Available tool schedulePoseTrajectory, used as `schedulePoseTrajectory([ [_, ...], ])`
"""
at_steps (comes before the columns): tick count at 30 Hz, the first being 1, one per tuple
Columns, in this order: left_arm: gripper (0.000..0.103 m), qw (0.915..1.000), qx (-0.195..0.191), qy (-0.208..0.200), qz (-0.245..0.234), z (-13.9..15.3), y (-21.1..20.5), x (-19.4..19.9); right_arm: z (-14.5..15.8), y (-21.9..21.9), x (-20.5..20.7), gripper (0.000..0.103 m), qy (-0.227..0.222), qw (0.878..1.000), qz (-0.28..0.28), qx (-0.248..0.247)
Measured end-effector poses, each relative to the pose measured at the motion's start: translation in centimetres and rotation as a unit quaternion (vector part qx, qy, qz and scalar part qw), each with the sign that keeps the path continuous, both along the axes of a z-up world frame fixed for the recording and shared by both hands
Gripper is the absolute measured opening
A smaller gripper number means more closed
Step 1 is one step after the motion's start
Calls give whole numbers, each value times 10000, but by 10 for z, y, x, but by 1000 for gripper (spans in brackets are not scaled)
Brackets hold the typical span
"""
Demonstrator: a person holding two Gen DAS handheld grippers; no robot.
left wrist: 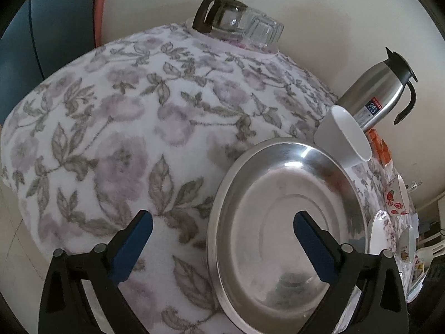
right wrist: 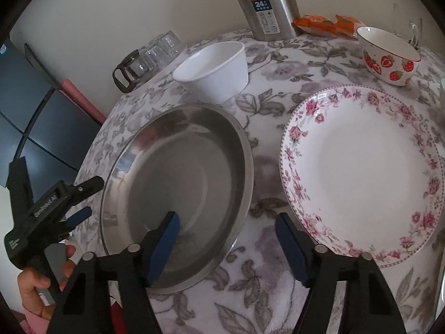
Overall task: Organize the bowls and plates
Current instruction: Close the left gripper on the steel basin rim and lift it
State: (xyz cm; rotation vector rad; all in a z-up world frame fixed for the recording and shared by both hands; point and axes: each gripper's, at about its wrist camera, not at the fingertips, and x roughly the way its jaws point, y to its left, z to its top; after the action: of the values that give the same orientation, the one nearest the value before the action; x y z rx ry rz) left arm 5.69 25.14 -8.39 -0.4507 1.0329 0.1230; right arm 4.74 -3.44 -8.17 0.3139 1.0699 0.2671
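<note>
Right wrist view showed the right gripper point(right wrist: 226, 246) spread wide astride the near rim of the steel plate point(right wrist: 178, 194) beside the floral plate point(right wrist: 367, 167), left gripper point(left wrist: 222, 239) likewise wide and empty; closing on that rim appeared the next requirement.

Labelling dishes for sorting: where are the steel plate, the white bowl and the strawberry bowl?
steel plate point(right wrist: 180, 172), right wrist view, on its flat inner base.
white bowl point(right wrist: 219, 80), right wrist view, on its outer wall.
strawberry bowl point(right wrist: 389, 64), right wrist view, on its painted side.
</note>
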Motion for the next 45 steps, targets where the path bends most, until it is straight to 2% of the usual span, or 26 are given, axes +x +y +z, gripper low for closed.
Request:
schedulePoseTrajectory([
  [1,98,10000,-8,25,-5,-2,1,1,-1,1,1,68,23,10000,22,13],
  [3,88,9999,-92,87,-25,-7,3,4,-5,4,4,62,67,10000,65,35],
  [9,69,9994,-268,221,-83,-19,7,13,-18,8,13,48,243,9996,18,161],
  [13,68,9994,-223,257,-118,-22,6,17,-24,9,18,32,319,9994,-91,132],
  [17,68,9991,-240,342,-47,-22,7,22,-24,8,21,29,290,9993,-118,214],
  [19,65,9991,-219,356,-80,-22,5,23,-24,8,21,26,291,9993,-133,176],
  [21,46,9989,-291,334,-141,-21,4,25,-25,6,20,23,309,9992,-177,198],
  [24,36,9980,-492,375,-152,-23,3,25,-25,1,19,17,337,9988,-247,249],
  [30,22,9989,-297,322,-166,-16,3,20,-17,-1,17,14,232,9991,-255,254],
  [40,22,9996,-131,92,-223,18,-4,12,0,-9,10,14,117,9986,-213,467],
  [45,22,9996,-27,-120,-265,45,-15,9,18,-17,2,14,-75,9984,-202,527],
])
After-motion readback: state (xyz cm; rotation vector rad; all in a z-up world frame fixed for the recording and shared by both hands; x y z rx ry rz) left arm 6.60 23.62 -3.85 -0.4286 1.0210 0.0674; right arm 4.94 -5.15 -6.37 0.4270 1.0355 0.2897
